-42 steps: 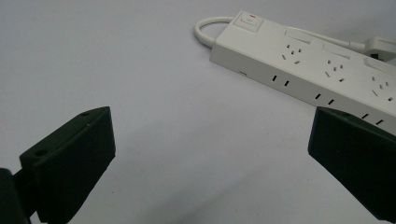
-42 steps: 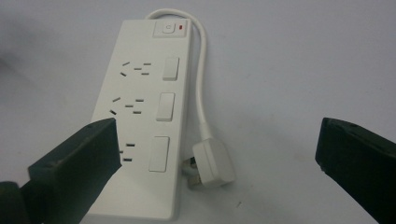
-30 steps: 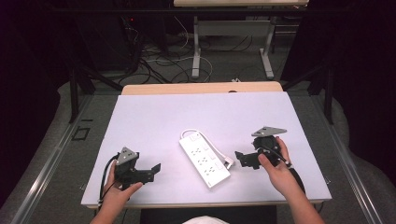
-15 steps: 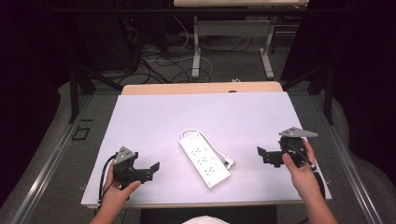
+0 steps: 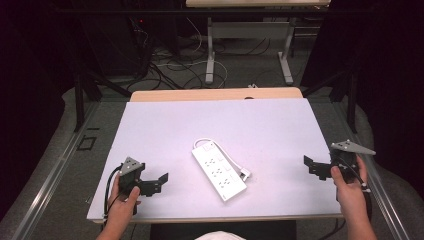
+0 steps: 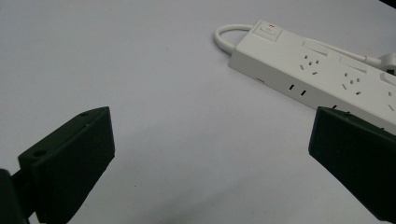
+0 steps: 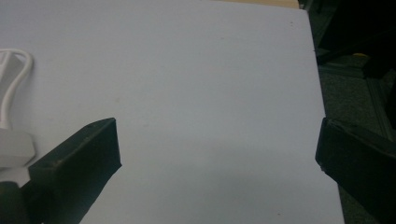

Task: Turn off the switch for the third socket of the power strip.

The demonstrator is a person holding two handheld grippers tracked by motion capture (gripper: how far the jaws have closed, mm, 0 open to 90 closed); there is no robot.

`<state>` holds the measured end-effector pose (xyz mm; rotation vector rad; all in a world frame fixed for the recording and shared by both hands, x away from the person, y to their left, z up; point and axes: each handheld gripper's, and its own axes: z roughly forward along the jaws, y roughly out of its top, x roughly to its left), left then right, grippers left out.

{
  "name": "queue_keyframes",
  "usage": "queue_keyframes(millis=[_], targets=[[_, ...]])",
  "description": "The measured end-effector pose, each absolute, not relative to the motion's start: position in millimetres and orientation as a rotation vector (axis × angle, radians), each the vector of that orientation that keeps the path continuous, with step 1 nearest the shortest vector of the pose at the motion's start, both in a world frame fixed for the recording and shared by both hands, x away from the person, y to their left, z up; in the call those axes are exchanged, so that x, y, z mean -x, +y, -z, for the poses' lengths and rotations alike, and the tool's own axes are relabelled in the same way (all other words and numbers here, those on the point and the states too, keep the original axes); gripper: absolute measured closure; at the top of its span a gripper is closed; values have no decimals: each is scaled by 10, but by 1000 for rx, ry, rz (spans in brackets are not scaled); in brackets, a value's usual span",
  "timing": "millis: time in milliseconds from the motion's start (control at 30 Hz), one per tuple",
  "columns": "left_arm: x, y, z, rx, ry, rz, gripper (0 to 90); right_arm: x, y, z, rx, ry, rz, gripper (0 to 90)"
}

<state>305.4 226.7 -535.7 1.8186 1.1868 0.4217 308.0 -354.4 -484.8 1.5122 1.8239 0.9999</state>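
**A:** What's the biggest thing here?

**B:** The table [image 5: 280, 125], a pale sheet on a wooden top; a strip of wood shows along the 12 o'clock edge. Its near edge is partly cut off by the bottom of the high view.

**A:** And on it?

**B:** A white power strip [image 5: 219, 169] near the centre, lying slantwise from 11 o'clock to 5 o'clock. Its cord [image 5: 202, 142] loops at the 11 o'clock end, and a small plug [image 5: 245, 174] sits just beside its 3 o'clock side. In the left gripper view the power strip [image 6: 322, 70] runs off the right edge, so its far end is cut off. In the right gripper view a bit of cord [image 7: 14, 79] and a white corner at 9 o'clock are too clipped to read.

**A:** The grippers?

**B:** The left gripper [image 5: 162, 179] sits at 8 o'clock on the table, held in the left hand [image 5: 122, 200], jaws spread wide and holding nothing; they point towards the strip. The right gripper [image 5: 309, 162] is at 4 o'clock by the table's edge, in the right hand [image 5: 347, 187], jaws likewise wide apart over bare table, well apart from the strip.

**A:** Anything hard to make out?

**B:** Beyond the table it is dark; a tangle of cables [image 5: 170, 65] and desk legs [image 5: 211, 50] on the floor are all I can pick out.
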Motion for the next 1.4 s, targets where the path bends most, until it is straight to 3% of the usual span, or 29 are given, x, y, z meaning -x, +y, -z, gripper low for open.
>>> queue_keyframes(millis=[1400], targets=[[-3061,2314,5342,-1835,1192,-391,2,-2852,-4693,5411,-1657,1416,-946,0]])
